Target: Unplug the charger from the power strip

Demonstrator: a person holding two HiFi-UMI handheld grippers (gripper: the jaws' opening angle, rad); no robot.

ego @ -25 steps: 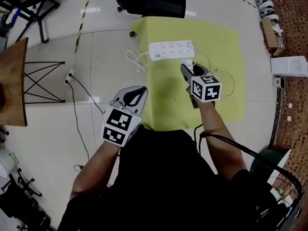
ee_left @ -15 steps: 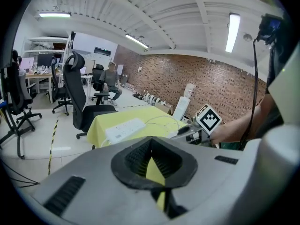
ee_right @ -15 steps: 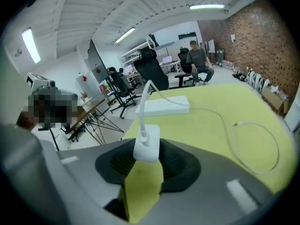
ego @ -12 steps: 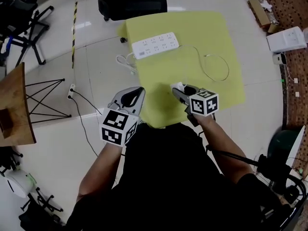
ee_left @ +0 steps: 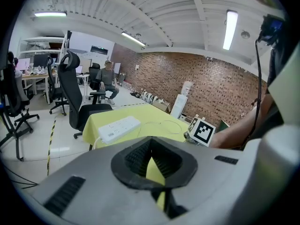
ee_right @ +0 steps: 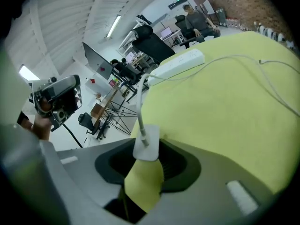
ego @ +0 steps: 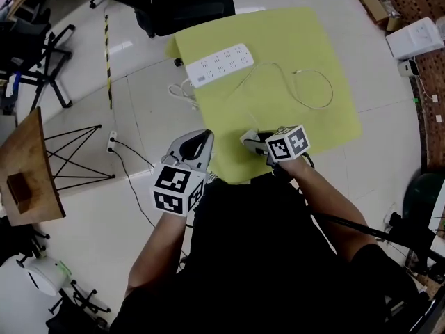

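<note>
Head view: pinched in right gripper (ego: pixel 247 142) at bench (ego: pixel 292 54) near edge, charger (ego: pixel 252 136) mostly hidden, well apart from power strip (ego: pixel 219 64).
Left gripper view: left gripper (ee_left: pixel 151 144) closed, empty.
Right gripper view: clamped on charger (ee_right: pixel 147 143), lower end hidden.

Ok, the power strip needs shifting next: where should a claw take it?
Probably across the narrow width of the power strip near its middle, coming from above: it lies flat on the yellow cloth, long and slim, with its cord trailing off one end.
</note>
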